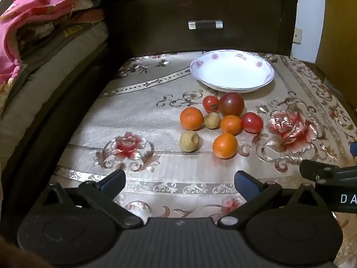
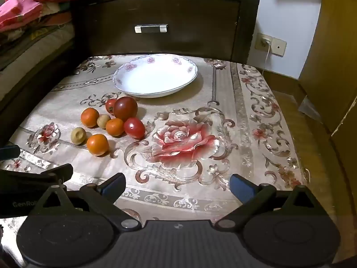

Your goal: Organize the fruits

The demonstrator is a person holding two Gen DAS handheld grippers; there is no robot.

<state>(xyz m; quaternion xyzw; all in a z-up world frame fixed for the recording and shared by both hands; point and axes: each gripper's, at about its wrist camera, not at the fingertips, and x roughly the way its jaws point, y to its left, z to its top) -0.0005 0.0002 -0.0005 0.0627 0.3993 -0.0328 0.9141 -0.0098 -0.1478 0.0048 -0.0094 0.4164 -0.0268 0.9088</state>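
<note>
A cluster of fruits lies on the flowered tablecloth [image 1: 142, 116]: a big dark tomato [image 1: 231, 103], small red tomatoes [image 1: 252, 122], several oranges [image 1: 225, 145] and two beige round fruits [image 1: 189, 140]. A white flowered plate [image 1: 232, 71] stands empty behind them. In the right wrist view the cluster [image 2: 125, 108] is at the left, the plate [image 2: 156, 77] behind it. My left gripper [image 1: 179, 184] is open and empty, short of the fruits. My right gripper [image 2: 177, 185] is open and empty over the big rose pattern, to the right of the fruits.
A dark wooden drawer front [image 1: 200, 17] with a metal handle rises behind the table. Folded bedding [image 1: 33, 33] is stacked at the left. A wall socket [image 2: 270, 43] and a yellow cabinet [image 2: 330, 55] are at the right. The table's right edge [image 2: 308, 156] drops off.
</note>
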